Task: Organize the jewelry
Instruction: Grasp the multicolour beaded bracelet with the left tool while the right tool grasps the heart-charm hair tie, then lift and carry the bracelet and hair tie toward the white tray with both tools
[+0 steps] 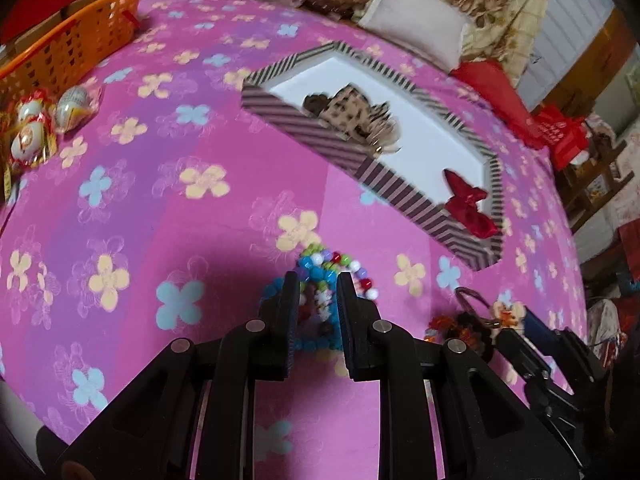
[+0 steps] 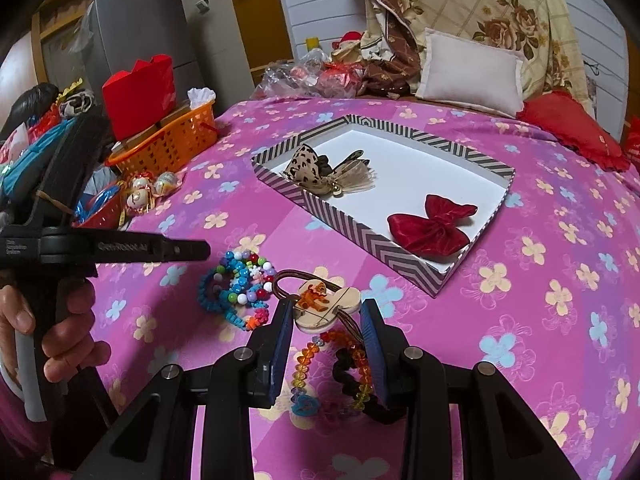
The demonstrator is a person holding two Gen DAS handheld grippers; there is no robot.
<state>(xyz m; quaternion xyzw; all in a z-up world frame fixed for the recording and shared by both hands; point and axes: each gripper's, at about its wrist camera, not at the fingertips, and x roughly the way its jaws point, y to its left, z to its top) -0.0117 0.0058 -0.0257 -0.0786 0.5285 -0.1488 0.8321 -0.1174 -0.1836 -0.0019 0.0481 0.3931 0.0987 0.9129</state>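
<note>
Straddling bead bracelets, left gripper parted; right gripper parted; lettering illegible.

Black plastic left gripper and right gripper show silver pivot screws, blue-faced pads and white lettering along one arm, gripped by a bare-skinned left hand.

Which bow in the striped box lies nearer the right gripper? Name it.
The red bow, at the near end of the striped box. The leopard-print bow lies further back, at the far end.
</note>
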